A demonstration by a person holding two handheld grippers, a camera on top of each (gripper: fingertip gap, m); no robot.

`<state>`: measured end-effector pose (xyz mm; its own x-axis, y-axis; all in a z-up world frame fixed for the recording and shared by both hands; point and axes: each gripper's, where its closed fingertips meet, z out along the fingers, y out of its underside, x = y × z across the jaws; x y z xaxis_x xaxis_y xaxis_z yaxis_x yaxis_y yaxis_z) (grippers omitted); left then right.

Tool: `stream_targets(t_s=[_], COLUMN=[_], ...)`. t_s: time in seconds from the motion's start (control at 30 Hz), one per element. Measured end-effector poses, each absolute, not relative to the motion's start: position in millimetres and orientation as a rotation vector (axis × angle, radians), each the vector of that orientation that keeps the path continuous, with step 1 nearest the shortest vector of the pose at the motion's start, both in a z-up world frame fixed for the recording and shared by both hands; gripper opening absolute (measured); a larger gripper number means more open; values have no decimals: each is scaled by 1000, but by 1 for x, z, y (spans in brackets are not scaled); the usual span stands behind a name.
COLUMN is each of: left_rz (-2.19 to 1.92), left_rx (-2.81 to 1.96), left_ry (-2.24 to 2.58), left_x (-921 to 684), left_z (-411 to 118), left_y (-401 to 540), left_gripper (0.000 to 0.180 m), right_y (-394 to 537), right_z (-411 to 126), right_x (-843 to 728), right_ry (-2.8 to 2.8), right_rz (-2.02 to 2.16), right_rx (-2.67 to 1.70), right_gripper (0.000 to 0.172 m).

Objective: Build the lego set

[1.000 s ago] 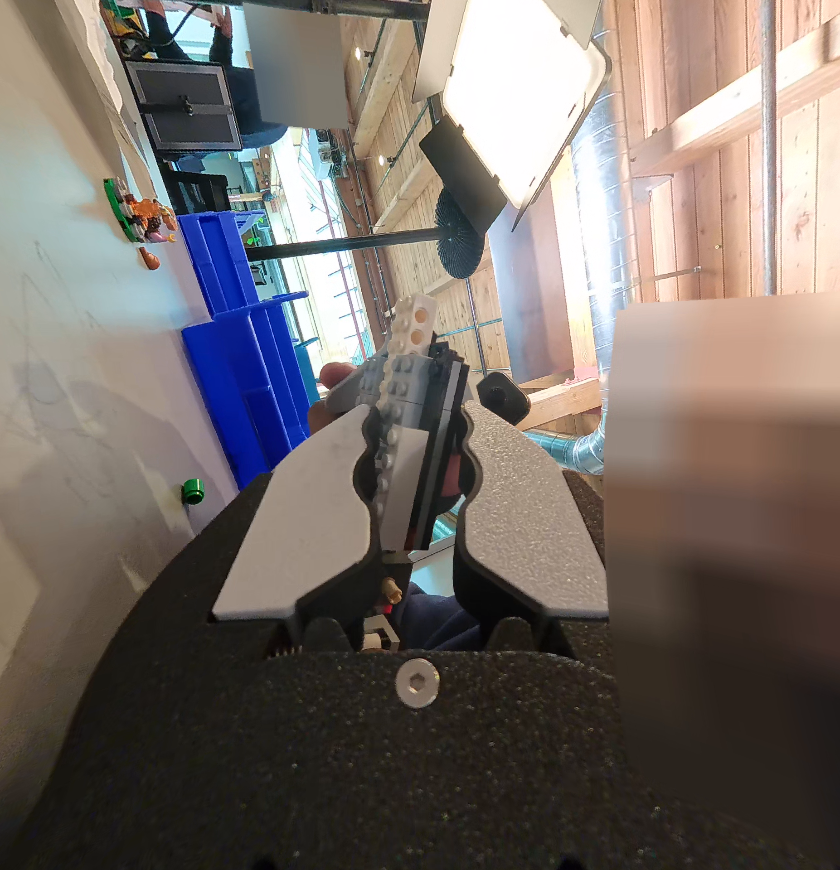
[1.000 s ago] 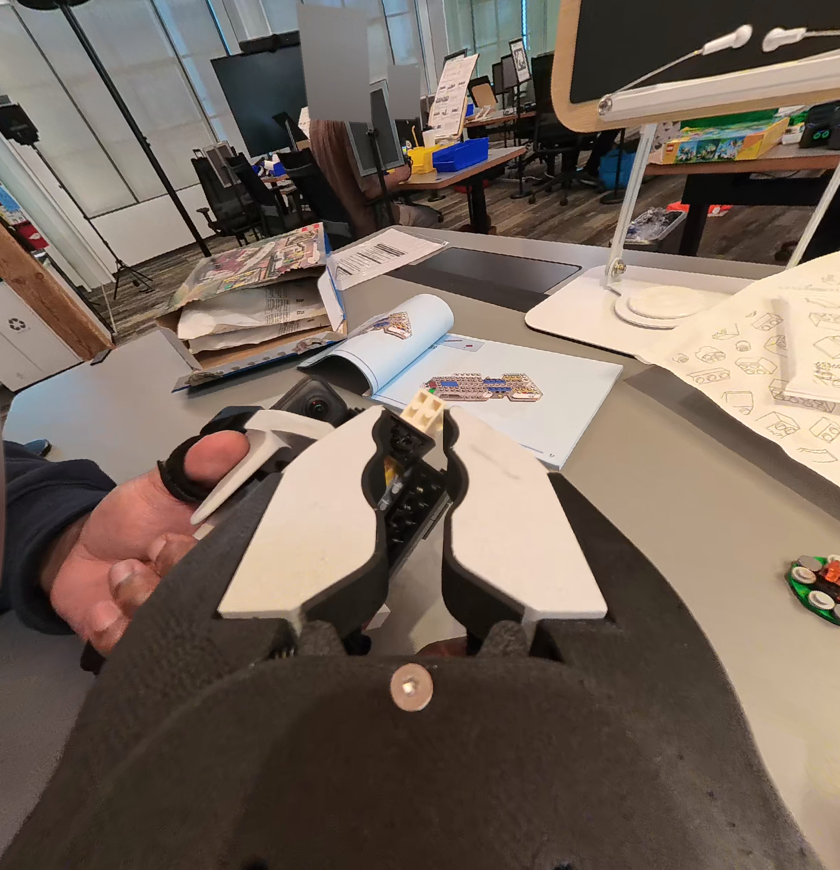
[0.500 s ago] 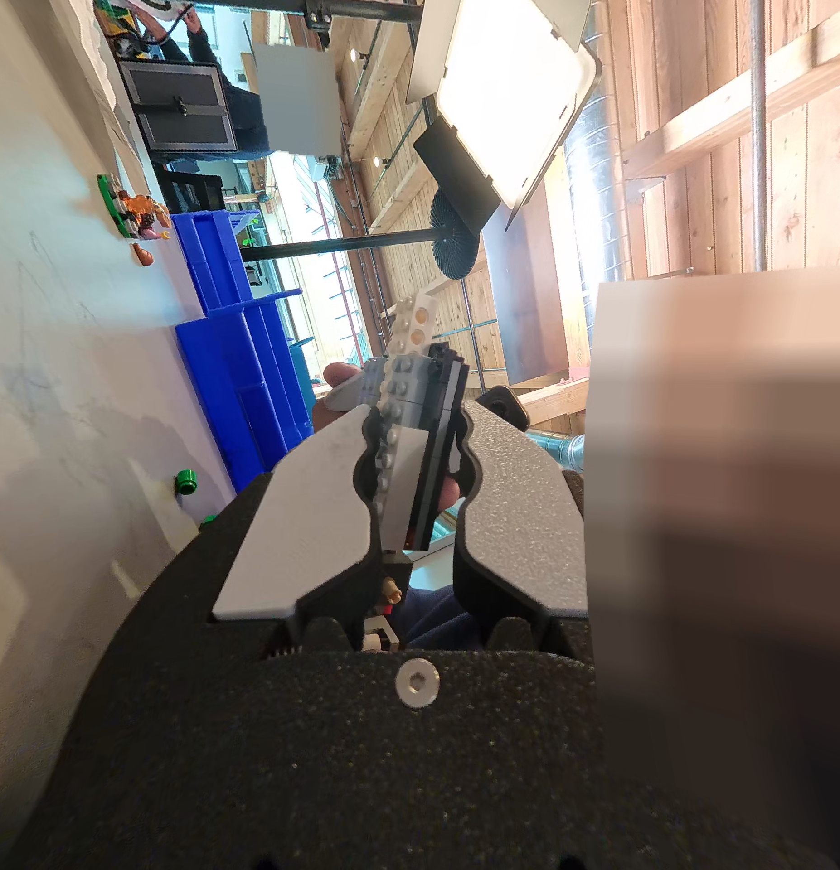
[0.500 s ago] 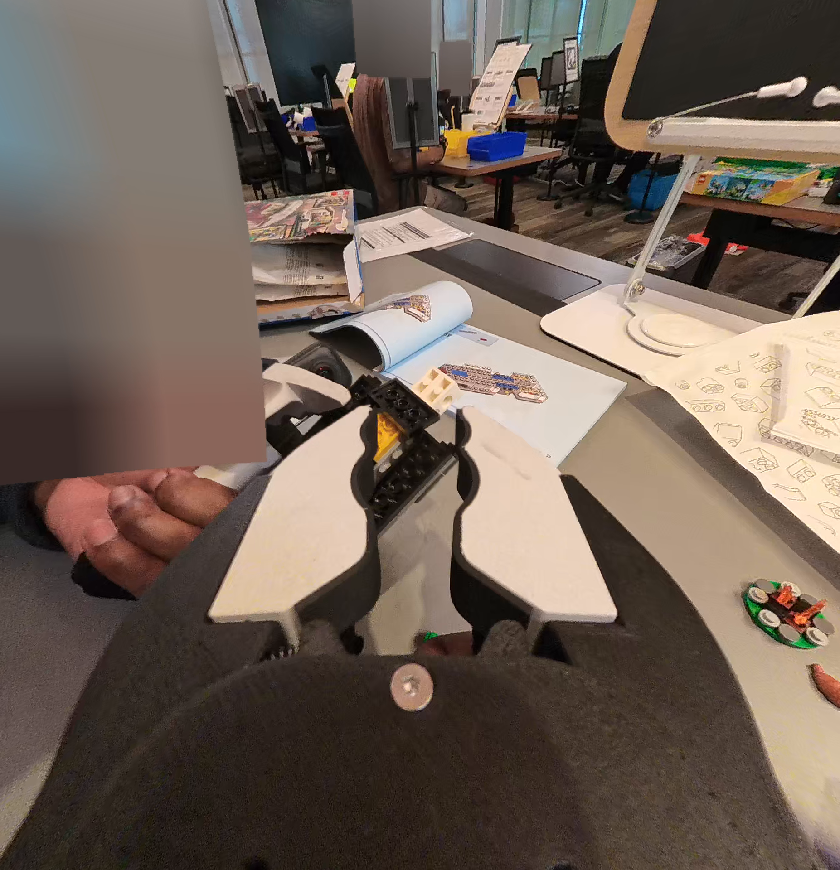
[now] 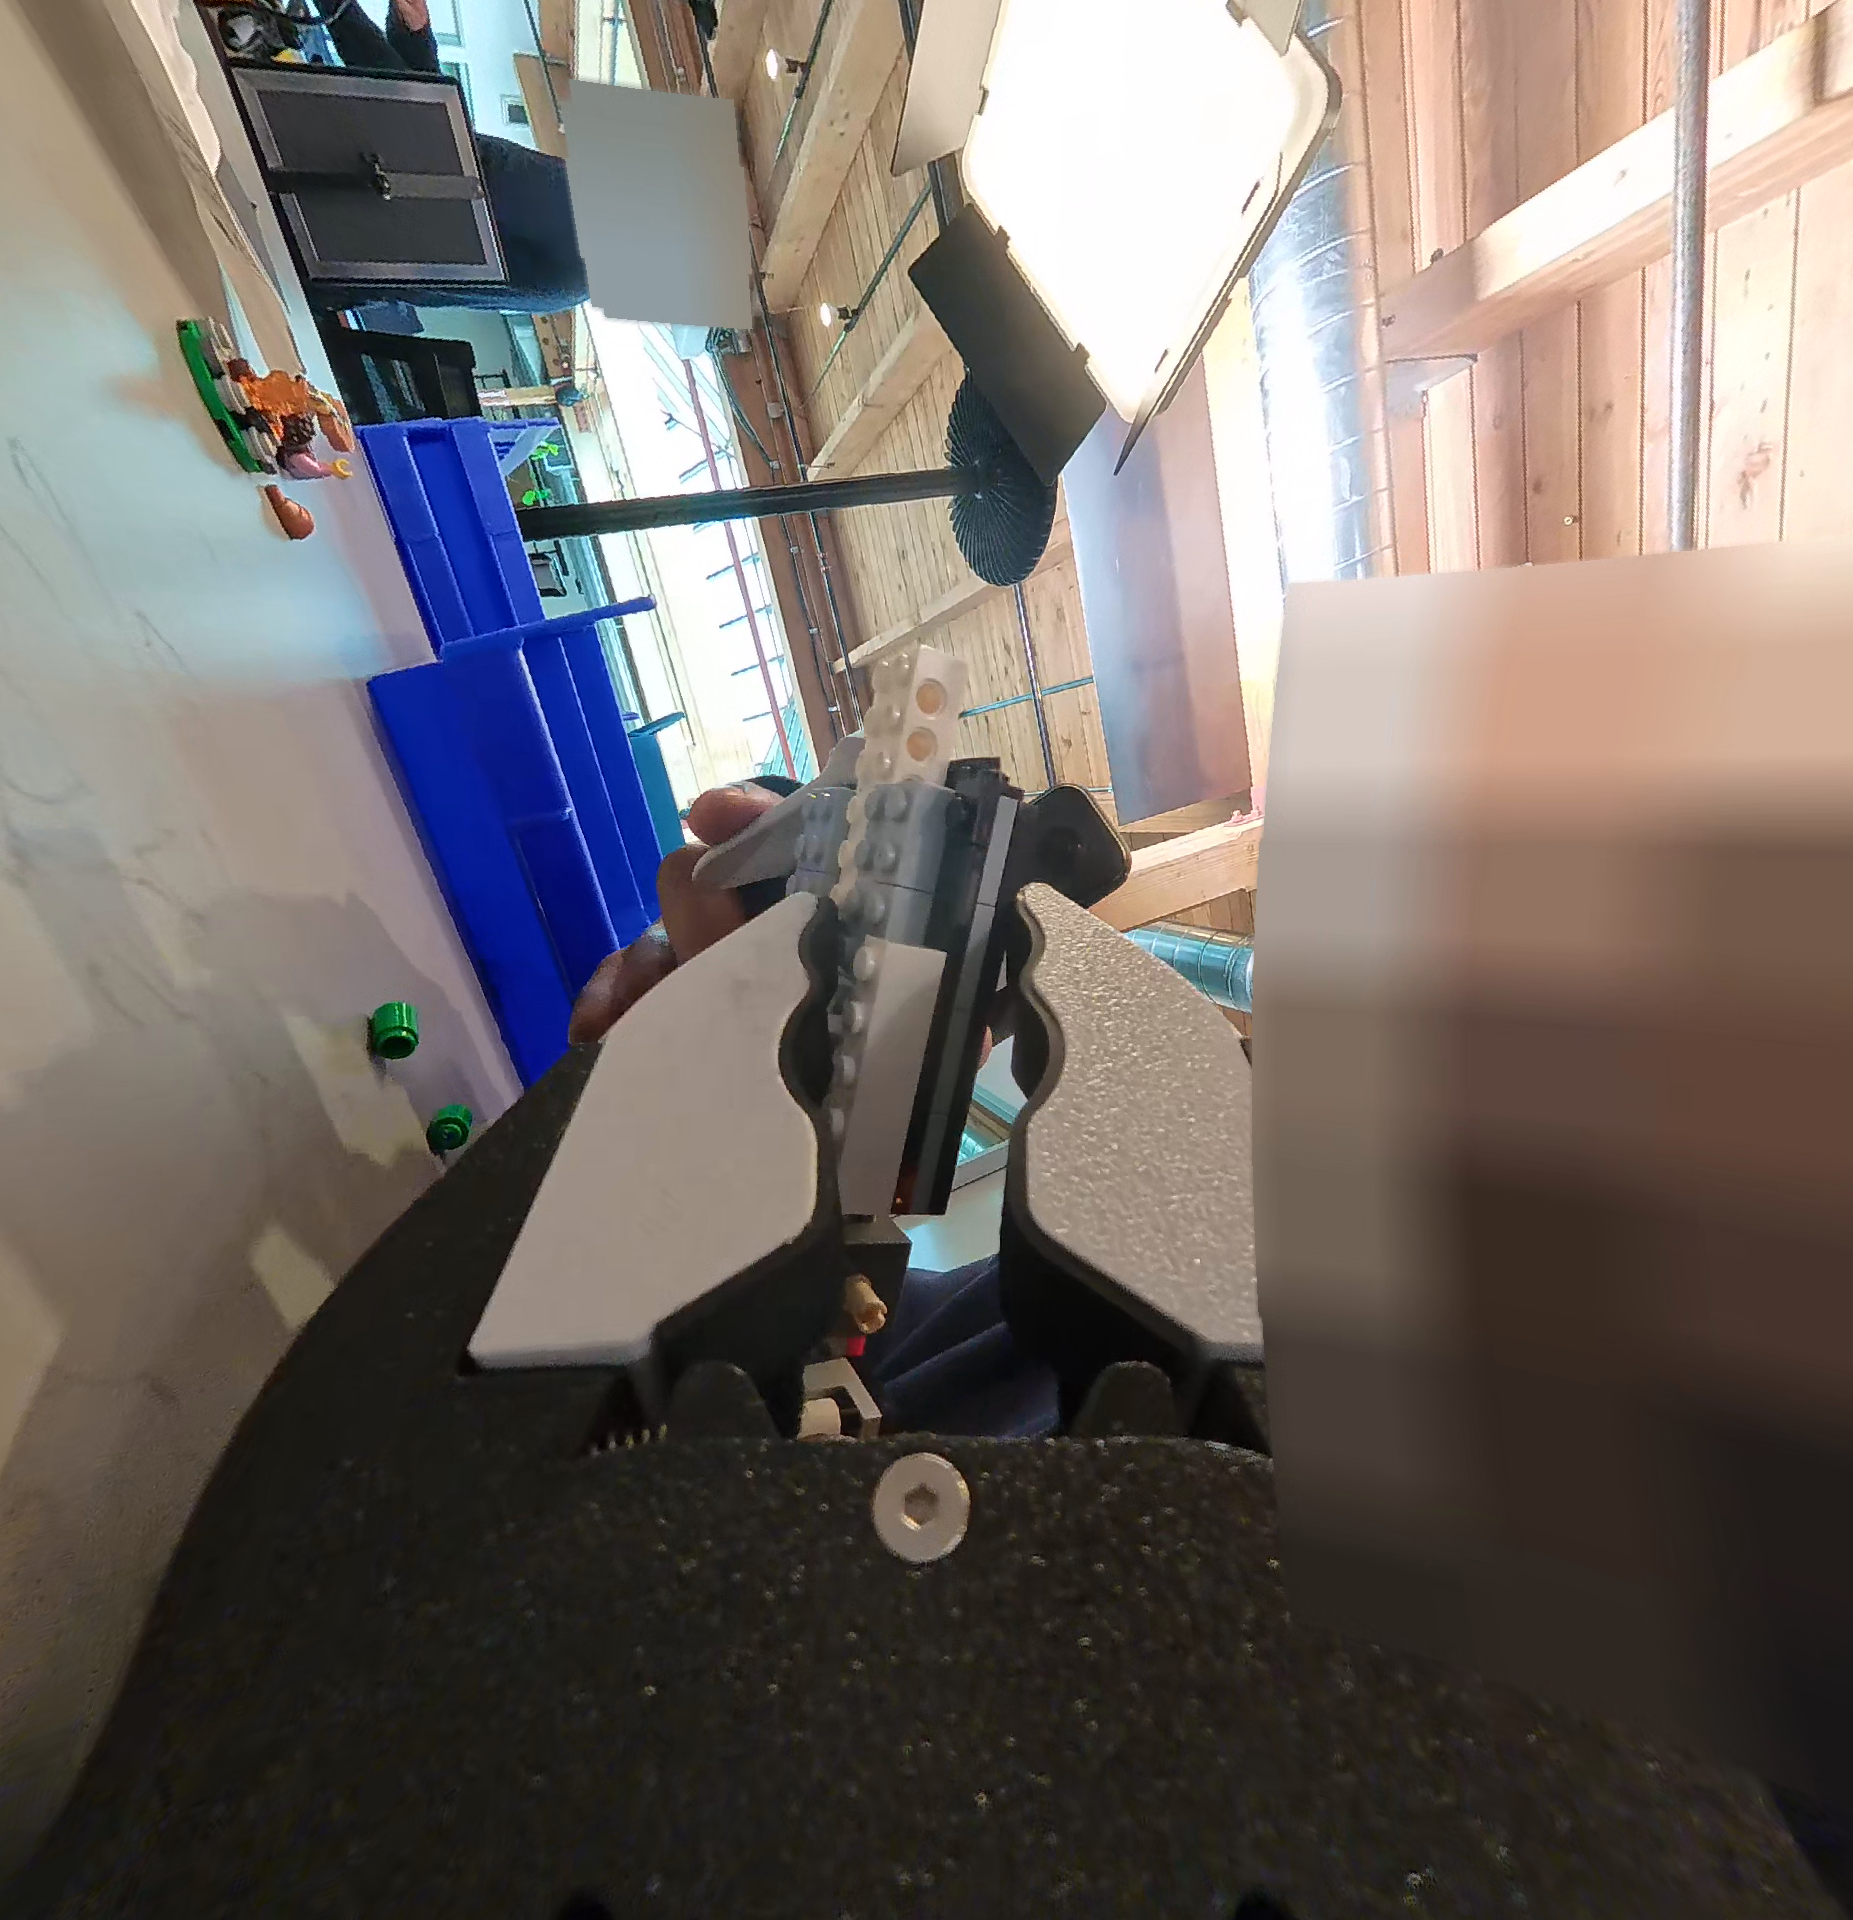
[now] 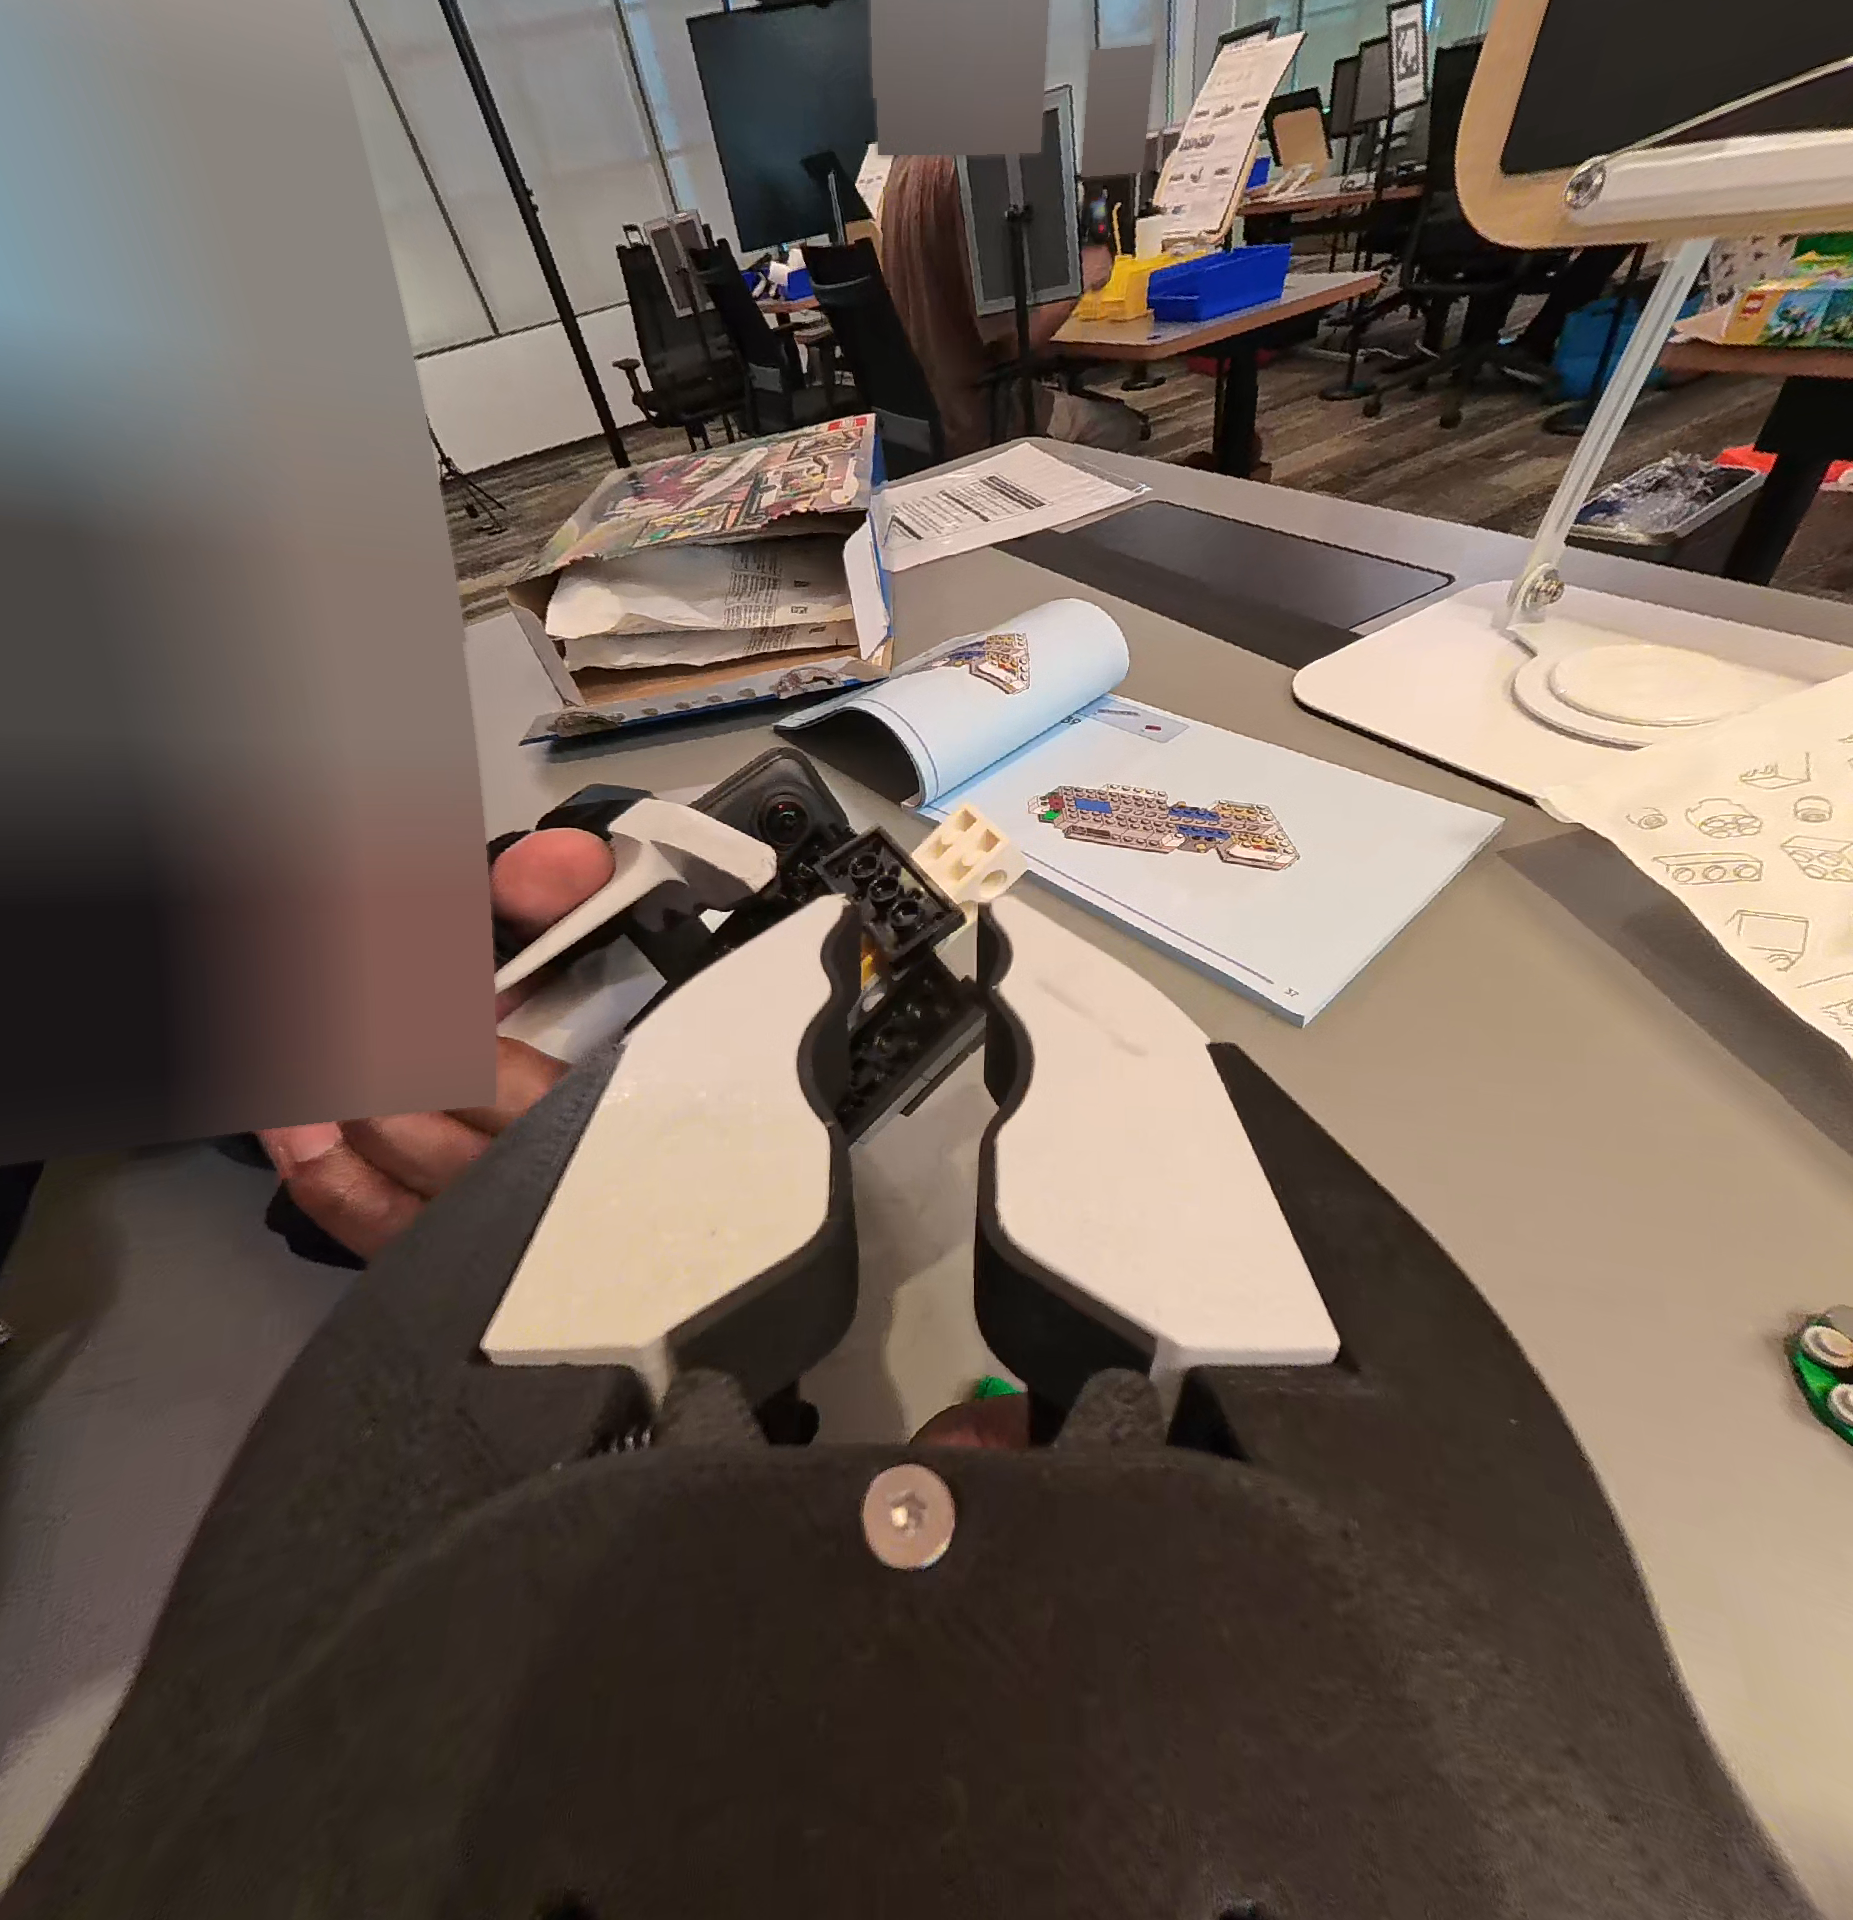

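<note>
Together, both grippers clamp one brick model [image 5: 906, 966]: left gripper [image 5: 917, 925] on its grey-and-black middle, right gripper [image 6: 906, 914] on its black end, twelve o'clock; uneven pulling could snap it apart.

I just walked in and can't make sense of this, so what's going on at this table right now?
A person is holding a two-finger gripper in each hand over a grey table. The left gripper is clamped on a grey, white and black toy-brick model. The right gripper has its fingertips closed on the model's black end, near a small white brick. An open instruction booklet lies just beyond, with a torn box behind it.
</note>
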<state>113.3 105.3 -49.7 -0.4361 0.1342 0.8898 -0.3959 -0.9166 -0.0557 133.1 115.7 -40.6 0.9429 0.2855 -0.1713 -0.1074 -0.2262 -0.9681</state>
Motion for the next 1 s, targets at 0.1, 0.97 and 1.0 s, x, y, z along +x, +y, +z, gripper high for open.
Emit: stream_targets(t_s=[0.1,0.97,1.0], left_rz=[2392,2380,2381], left_rx=[1455,1464,1463], left_ry=[-367,-370,-371], left_x=[114,114,114], left_z=[-50,-52,-52], left_y=[105,104,104], left_gripper=[30,31,31], right_y=[116,119,118], right_z=[-41,-42,-41], right_x=[133,140,140], right_ry=[-134,-90,-89], right_rz=[360,312,313], right_rx=[-1765,-1753,-1752], right_gripper=[19,19,19])
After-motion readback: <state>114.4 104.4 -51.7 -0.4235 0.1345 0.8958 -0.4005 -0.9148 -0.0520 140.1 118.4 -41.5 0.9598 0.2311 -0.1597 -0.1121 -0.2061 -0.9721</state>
